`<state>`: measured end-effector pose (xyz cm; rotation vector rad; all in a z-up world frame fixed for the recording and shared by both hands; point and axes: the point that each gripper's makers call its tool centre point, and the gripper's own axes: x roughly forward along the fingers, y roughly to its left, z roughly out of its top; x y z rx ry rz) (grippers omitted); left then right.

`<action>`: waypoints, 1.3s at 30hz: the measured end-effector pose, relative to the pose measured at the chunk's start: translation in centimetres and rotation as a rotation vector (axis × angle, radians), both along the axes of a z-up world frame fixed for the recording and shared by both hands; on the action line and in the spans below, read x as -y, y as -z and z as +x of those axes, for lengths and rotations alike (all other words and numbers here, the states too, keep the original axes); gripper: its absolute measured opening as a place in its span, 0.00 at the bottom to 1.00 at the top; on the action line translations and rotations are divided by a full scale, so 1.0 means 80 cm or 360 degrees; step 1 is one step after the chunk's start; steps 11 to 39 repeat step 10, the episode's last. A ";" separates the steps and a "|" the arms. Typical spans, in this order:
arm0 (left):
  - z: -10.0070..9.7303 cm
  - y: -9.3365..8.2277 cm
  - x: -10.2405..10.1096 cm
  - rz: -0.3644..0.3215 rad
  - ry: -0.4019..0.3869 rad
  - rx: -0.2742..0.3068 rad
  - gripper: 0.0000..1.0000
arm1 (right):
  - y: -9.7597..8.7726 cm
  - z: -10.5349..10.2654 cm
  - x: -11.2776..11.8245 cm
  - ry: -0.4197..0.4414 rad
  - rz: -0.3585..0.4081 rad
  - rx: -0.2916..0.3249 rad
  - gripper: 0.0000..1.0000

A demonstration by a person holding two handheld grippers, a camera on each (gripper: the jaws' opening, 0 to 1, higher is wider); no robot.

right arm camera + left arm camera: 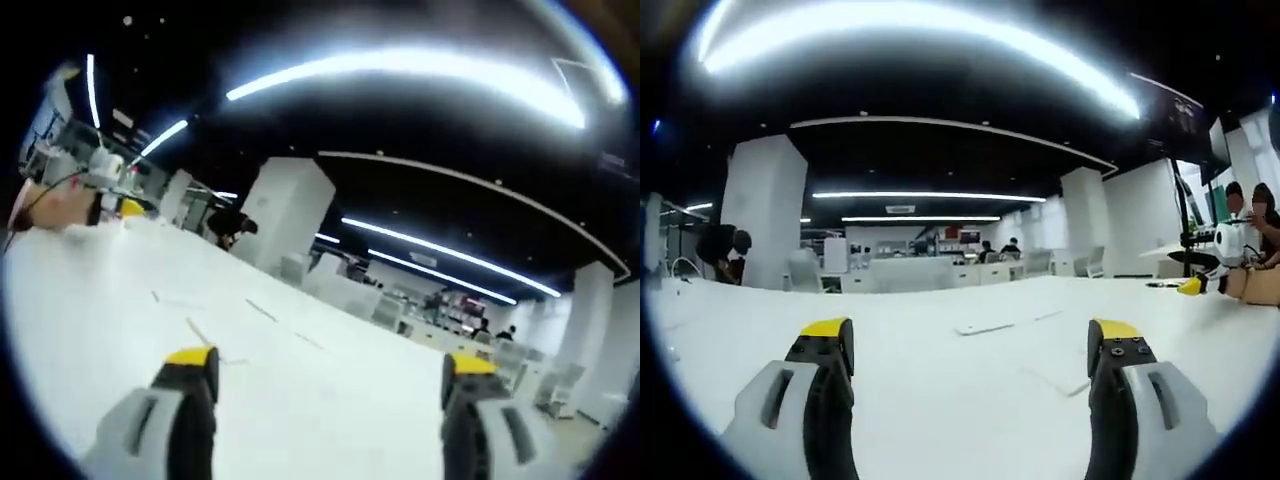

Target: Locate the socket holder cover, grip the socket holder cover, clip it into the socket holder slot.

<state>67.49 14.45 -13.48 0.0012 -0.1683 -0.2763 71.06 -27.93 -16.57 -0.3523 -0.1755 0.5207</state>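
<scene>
A: What do you have from the left tongs?

B: I see them spread wide, yellow tips far apart, nothing between them. They hang over a white bench that runs out ahead of me. Past the tips, a flat pale piece lies on the bench, and a second thin flat piece lies nearer the tongs' right-hand tip. I cannot tell whether either one is the cover; both are too pale and small.

A: And the holder?

B: I can't make it out. Far right of the flat piece, at the bench edge, the other tongs come into the left gripper view, one yellow tip showing, with a hand behind. People sit beyond that.

A: The right tongs?

B: Also wide, empty, over the same bench, which slopes across my right gripper view. A few thin dark marks lie on the bench ahead of the tips. Far left of those marks I see a hand with a yellow tip beside it.

A: Background?

B: A white pillar beyond the bench, long ceiling lights, desks and seated people farther back.
</scene>
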 end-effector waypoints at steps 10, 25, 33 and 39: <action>-0.002 -0.001 -0.008 -0.0083 -0.0032 0.0009 0.95 | 0.000 0.004 0.004 0.0012 0.0052 -0.0015 0.91; -0.002 -0.001 -0.008 -0.0083 -0.0032 0.0009 0.95 | 0.000 0.004 0.004 0.0012 0.0052 -0.0015 0.91; -0.002 -0.001 -0.008 -0.0083 -0.0032 0.0009 0.95 | 0.000 0.004 0.004 0.0012 0.0052 -0.0015 0.91; -0.002 -0.001 -0.008 -0.0083 -0.0032 0.0009 0.95 | 0.000 0.004 0.004 0.0012 0.0052 -0.0015 0.91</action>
